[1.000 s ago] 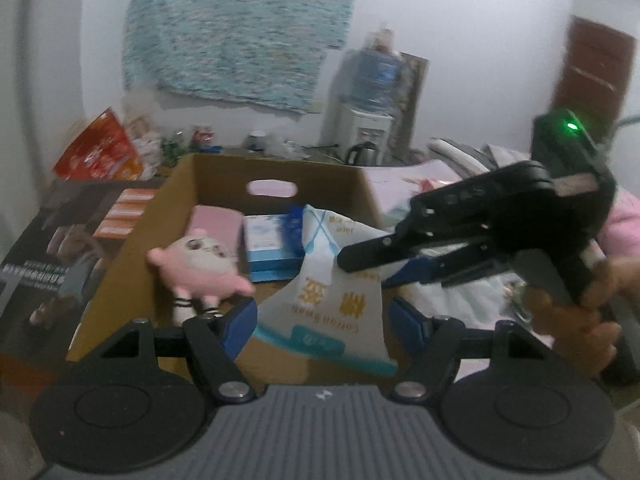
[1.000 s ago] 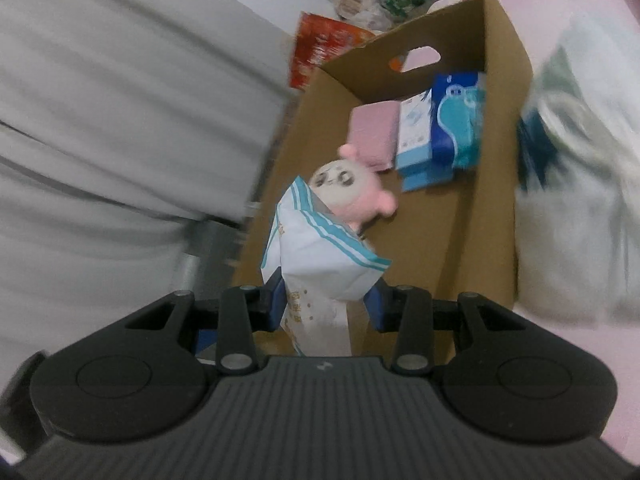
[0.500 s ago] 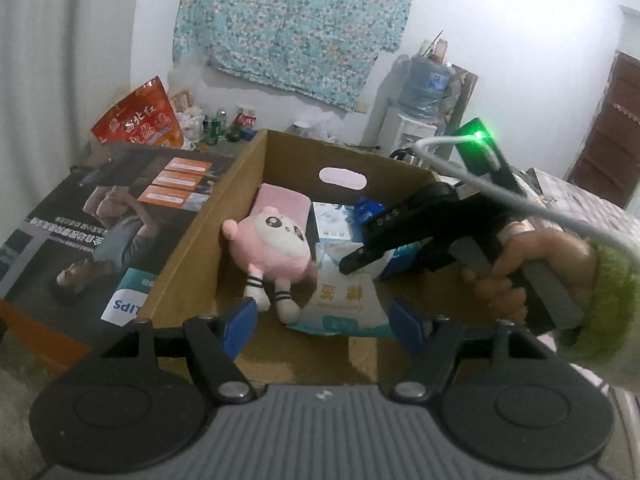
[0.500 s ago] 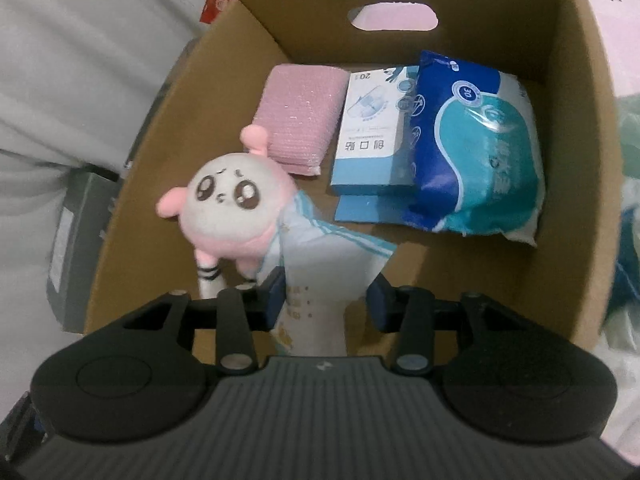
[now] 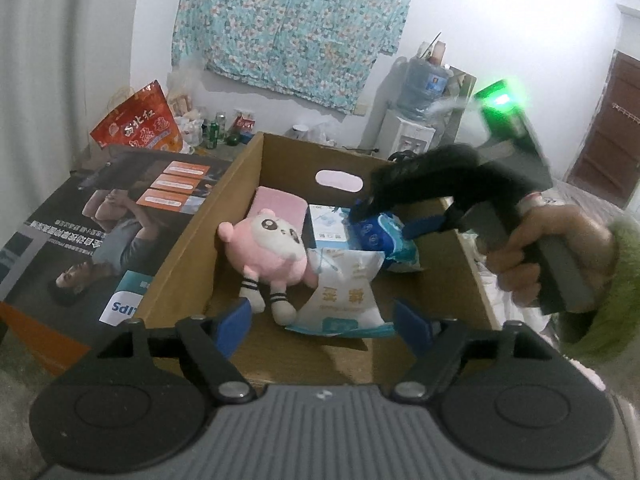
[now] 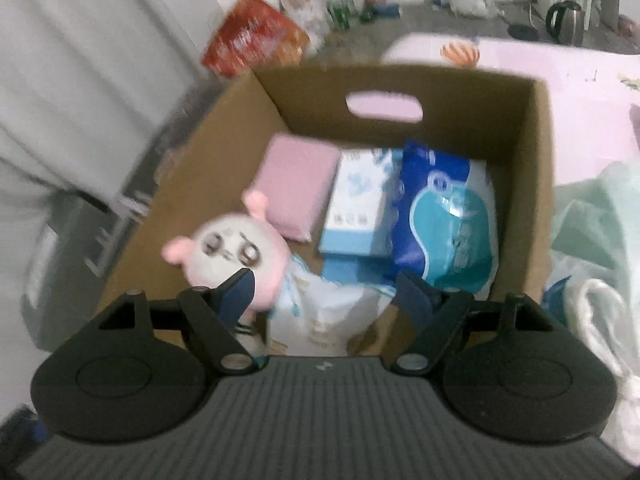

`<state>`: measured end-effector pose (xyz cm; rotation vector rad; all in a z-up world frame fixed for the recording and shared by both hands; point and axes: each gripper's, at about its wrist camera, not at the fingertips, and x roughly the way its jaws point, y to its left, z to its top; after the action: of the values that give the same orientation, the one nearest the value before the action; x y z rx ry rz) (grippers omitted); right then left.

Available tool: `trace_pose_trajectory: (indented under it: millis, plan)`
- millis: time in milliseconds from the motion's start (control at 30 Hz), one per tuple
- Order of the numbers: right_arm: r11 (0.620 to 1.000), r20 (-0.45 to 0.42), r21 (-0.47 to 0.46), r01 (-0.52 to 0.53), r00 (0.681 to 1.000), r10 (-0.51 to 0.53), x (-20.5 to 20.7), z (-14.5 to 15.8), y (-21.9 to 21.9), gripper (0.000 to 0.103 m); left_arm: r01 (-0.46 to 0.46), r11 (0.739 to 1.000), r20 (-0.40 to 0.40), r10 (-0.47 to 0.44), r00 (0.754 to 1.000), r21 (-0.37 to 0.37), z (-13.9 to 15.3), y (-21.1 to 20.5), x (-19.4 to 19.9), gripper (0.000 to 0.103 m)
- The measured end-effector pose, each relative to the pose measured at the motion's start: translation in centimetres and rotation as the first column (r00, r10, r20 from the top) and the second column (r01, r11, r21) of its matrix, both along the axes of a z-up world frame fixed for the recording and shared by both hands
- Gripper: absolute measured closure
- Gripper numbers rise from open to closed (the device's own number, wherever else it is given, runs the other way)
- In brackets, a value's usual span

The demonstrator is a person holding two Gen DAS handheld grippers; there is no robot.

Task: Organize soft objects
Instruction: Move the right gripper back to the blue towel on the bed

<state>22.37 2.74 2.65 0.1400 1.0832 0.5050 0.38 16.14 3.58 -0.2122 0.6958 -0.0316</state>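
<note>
Open brown cardboard box (image 5: 188, 256) with an oval handle cutout in its far wall is the landmark. Everything soft sits inside it. Blue and teal plastic wipes pack (image 6: 444, 224) lies against the box's right wall. Pink plush doll with a white face (image 5: 272, 248) leans on the box's left wall, striped legs pointing to the near wall. White cotton-swab bag with teal trim (image 5: 348, 292) lies flat on the box floor near the near wall, touching the doll's side. Light blue flat carton (image 6: 358, 208) is mid-box toward the far wall. Pink rectangular sponge pad (image 6: 296, 184) sits in the far-left corner.

Right tool (image 5: 384, 220) hangs over the box's right half above the wipes pack, blurred; fingers spread wide, gripping nothing, bag below it. Left tool (image 5: 320, 320) hovers at the near wall, also spread wide and empty.

Step in hand, judged: bag placed, right tool clearing out. To do it well, lift straight up, keep fingers spread so the bag's crinkly edge doesn't snag, don't brush the doll or it tips. Left tool should stay outside the near wall.
</note>
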Motion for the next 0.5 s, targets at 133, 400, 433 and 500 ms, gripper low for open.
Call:
trace_pose_trajectory:
  millis: [133,400,433,500]
  plan:
    - [0.984,0.034,0.177,0.032,0.999,-0.038,-2.7,3.0,-4.0,0.021,0.022,1.000,0.025,-0.022,0.999,0.001,0.6,-1.5,-0.6,0.017]
    - [0.891,0.095,0.445,0.086,0.985,-0.142,-12.6,3.6,-16.2,0.018,0.147,0.989,0.065,-0.146,0.987,-0.001,1.7,-7.0,-1.1,0.010]
    - [0.884,0.102,0.456,0.104,0.981,-0.168,-13.7,3.4,-17.9,0.018,0.167,0.986,0.071,-0.167,0.983,0.002,1.9,-7.9,-1.1,0.010]
    - [0.864,0.101,0.477,0.160,0.967,-0.234,-16.1,2.8,-21.5,0.017,0.214,0.977,0.081,-0.214,0.973,0.011,2.0,-9.9,-1.1,0.009]
